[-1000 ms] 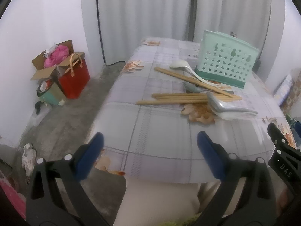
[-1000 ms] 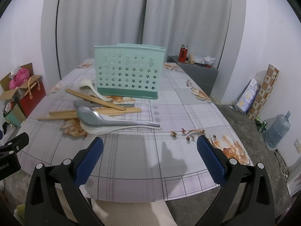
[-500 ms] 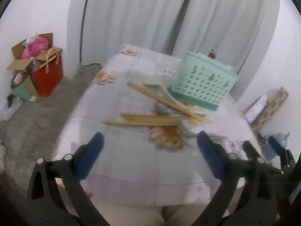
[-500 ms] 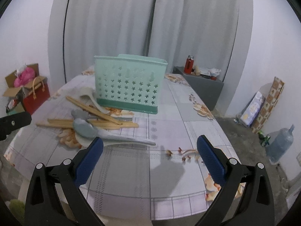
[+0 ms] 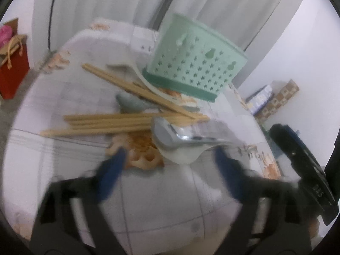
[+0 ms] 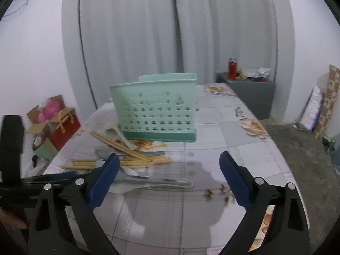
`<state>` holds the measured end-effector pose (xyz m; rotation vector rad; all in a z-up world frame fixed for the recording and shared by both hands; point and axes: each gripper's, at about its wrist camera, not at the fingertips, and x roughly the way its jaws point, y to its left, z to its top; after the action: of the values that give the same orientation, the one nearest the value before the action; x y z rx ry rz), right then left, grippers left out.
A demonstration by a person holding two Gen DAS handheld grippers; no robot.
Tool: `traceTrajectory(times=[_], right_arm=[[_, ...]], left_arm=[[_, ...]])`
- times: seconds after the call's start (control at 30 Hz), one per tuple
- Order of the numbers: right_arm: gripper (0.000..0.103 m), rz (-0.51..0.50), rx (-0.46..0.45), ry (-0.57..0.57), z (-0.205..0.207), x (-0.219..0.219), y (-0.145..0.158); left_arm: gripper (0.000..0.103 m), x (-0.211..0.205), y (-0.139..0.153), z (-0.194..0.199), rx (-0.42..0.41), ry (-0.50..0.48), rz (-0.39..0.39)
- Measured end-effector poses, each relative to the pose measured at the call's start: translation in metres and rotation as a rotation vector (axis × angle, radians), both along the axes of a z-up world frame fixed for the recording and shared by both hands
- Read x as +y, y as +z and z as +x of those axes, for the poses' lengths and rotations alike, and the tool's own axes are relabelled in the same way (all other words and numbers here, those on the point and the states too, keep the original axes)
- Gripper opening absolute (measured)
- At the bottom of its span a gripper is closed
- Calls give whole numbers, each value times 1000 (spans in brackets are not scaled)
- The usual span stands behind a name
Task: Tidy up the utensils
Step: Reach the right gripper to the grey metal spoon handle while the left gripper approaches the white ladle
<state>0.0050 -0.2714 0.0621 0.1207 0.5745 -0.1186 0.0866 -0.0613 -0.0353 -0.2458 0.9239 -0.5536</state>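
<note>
Utensil pile, steel spoon [image 5: 178, 137] on top of white spoon [image 5: 182, 155], chopsticks [image 5: 106, 123] fanned behind, sits just ahead of your left gripper [image 5: 170, 171]. Fingers unclenched, have just been narrowing, nothing between them; guessing you're sizing up spoon. Green caddy [image 6: 157, 114] upright past pile, likely the drop spot. Right gripper [image 6: 167, 178] fingers wide, just eased in slightly, empty. Right view sharp, shows spoon handles reaching between its fingers; left view blurred but closer on pile. All on table [image 6: 223, 125].

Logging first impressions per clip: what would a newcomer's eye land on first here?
The mint-green basket with star cutouts, standing upright mid-table. Right in front of it lies a loose heap of wooden chopsticks crossed with metal and white spoons. Blue-padded left tongs hover open just short of that pile, nothing between their pads.
</note>
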Motion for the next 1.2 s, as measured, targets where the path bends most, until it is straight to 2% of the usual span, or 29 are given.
traceTrajectory(times=[0.1,0.13,0.2,0.23,0.3,0.53,0.67,0.73,0.9,1.07,1.2], right_arm=[[86,33,11,42,10,0,-2],[85,43,16,53,12,0,-3],[81,52,26,70,14,1,-4],[79,54,33,80,16,1,-6],[74,62,47,97,20,2,-7],[67,78,84,157,25,11,-7],[59,63,120,261,27,24,-9],[52,28,172,339,31,38,-15],[46,-103,282,500,38,74,-39],[44,-202,335,606,46,96,-55],[35,-235,393,648,56,103,-66]], left_arm=[[44,-5,-14,13,80,-11,-12],[41,-7,-18,17,103,-17,-21],[27,-8,-23,19,117,-27,-17],[25,-10,-25,20,122,-28,-11],[12,-10,-29,21,127,-31,-6],[10,7,-26,18,186,-41,9],[8,24,-17,11,186,-48,33],[8,31,-18,9,185,-43,46],[8,46,-22,7,171,-23,56],[8,49,-27,10,181,-52,27],[8,51,-28,11,191,-64,-11]])
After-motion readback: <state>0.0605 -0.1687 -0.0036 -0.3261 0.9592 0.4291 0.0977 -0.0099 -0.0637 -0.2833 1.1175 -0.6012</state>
